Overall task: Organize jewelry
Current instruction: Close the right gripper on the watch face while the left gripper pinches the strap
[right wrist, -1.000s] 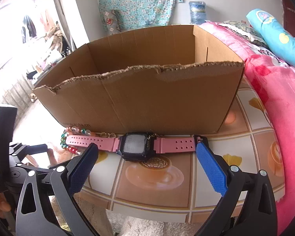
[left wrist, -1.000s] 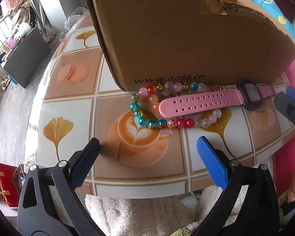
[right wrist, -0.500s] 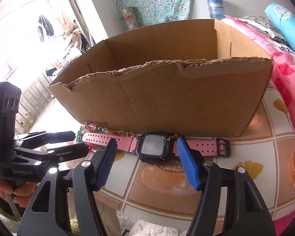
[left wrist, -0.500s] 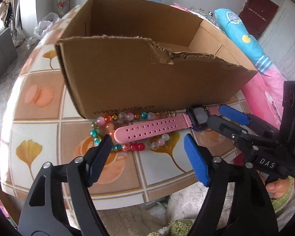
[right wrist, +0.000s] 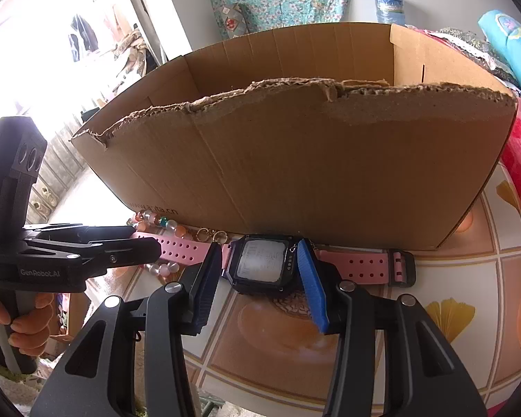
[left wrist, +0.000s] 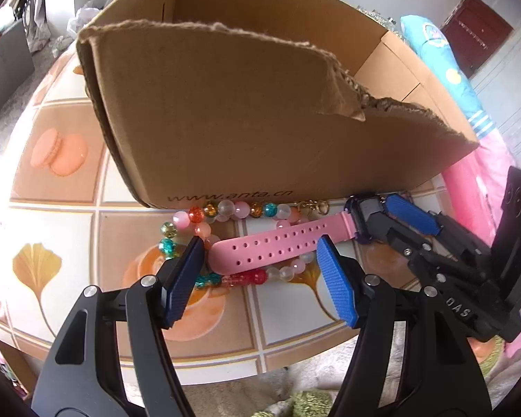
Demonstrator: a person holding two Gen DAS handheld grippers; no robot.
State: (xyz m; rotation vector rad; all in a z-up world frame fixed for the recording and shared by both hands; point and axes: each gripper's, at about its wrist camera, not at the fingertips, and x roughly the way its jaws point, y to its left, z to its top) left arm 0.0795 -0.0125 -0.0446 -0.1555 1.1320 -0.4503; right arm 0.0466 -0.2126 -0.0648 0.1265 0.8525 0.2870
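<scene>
Cardboard dominates the scene: a big corrugated box (left wrist: 246, 111) with a ragged, torn top edge sits on the glossy worktop (left wrist: 52, 222), whose tiled print shows macarons, ginkgo leaves and coffee cups.

Starting at the left, against the foot of the box lies a beaded bracelet (left wrist: 225, 210) of round glassy beads, some frosted white, some pink, teal, amber and red, looped in a rough oval. Across that loop rests the perforated strap of a pink watch (left wrist: 281, 243), smooth rubbery plastic with rows of small holes.

The left gripper (left wrist: 260, 267) hovers over the free strap end. Its ribbed blue fingers (left wrist: 333, 288) are closing, one on each side of the strap and the beads below it, yet neither pad presses on them; a gap shows on both sides.

Further right, a couple of small gold rings (right wrist: 212, 235) lie by the box wall, just beside the strap.

Next comes the watch's square black case with a pale grey screen (right wrist: 260, 260). The right gripper (right wrist: 260, 271) straddles it, its fingers (right wrist: 311, 288) closing in with the case between them; whether the pads already touch the case I cannot tell. The buckle end of the strap runs on to the right, flat on the worktop.
</scene>
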